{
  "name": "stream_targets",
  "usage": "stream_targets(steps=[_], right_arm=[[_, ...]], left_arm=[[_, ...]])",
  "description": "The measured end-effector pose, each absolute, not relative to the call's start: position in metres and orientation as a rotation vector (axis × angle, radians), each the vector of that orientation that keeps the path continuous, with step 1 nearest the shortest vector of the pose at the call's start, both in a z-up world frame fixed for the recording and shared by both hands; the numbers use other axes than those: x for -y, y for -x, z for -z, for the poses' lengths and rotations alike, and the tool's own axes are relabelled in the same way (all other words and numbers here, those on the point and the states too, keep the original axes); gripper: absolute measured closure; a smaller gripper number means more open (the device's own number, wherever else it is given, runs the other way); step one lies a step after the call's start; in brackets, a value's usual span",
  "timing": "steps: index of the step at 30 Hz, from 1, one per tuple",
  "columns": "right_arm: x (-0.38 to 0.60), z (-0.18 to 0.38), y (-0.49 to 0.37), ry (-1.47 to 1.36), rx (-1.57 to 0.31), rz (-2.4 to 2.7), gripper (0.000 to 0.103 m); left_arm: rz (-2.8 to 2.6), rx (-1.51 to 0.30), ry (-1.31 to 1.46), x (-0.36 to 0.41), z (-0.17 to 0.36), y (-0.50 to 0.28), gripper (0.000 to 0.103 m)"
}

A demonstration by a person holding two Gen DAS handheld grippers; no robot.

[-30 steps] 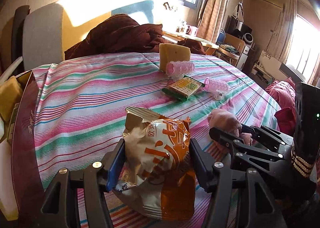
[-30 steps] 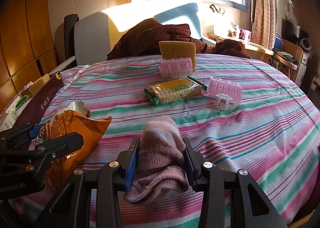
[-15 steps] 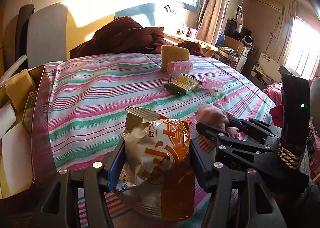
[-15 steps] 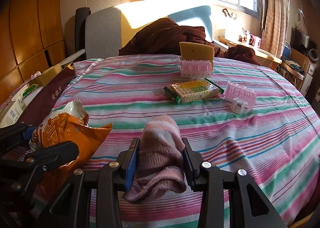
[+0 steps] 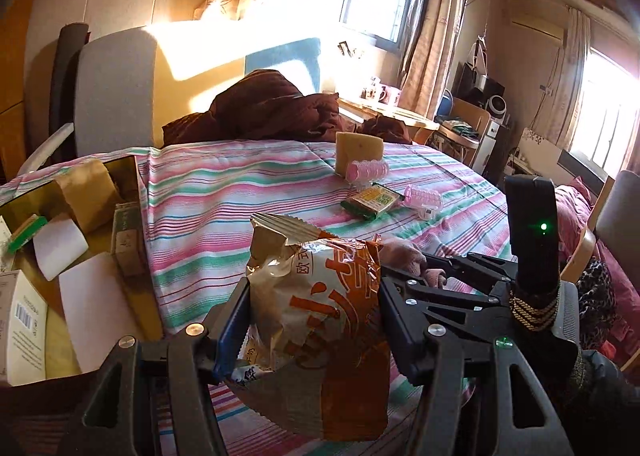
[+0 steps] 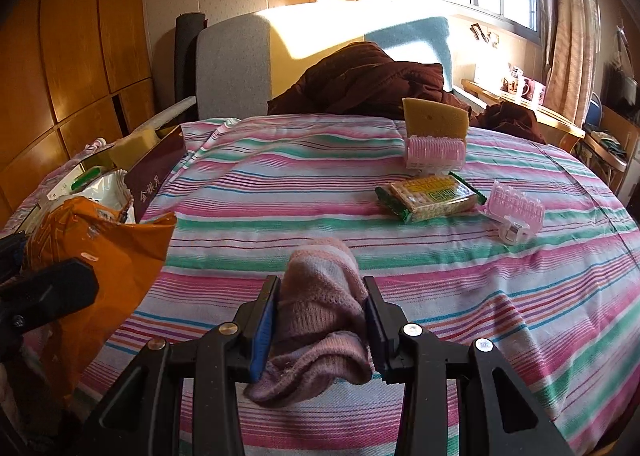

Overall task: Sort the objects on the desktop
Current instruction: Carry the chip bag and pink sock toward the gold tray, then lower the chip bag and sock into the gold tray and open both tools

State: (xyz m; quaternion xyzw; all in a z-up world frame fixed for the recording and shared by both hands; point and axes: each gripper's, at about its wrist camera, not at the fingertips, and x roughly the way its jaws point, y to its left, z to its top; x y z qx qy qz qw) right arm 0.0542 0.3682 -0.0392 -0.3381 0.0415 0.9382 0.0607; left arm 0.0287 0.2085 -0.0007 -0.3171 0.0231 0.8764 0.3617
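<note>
We clamp snack bag [image 5: 320, 312] in left gripper [image 5: 314, 320], sock [image 6: 320, 308] in right gripper [image 6: 320, 324]; left view alone shows box interior [image 5: 52, 240] (9 o'clock).

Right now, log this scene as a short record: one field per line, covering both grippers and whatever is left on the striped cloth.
left gripper: shut on orange snack bag
right gripper: shut on pink knit sock
box: open, at the left, papers and cartons inside
striped cloth: cracker packet, two pink hair rollers, yellow sponge
</note>
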Motion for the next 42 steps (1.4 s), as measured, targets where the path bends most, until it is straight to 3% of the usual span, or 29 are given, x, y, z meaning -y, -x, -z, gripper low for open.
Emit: stream_targets(steps=[12,21,32,42], right_arm=[[-0.279,0.004,-0.015,1.04,0.025,-3.099,0.062],[-0.224,-0.024,0.049,1.151,-0.036,-3.268,0.062],[-0.179,-0.003,0.128,1.333,0.009,-3.183,0.061],[-0.177,0.004,0.126,1.317,0.009,-3.178,0.059]], left_arm=[[-2.469,0.099,0.816,-0.112,-0.022,0.01,0.041],[-2.637,0.087,0.848,-0.047,-0.032,0.058,0.041],[-2.725,0.032,0.956,-0.003,-0.015,0.114,0.04],[-2.726,0.051,1.007,0.007,-0.004,0.128,0.034]])
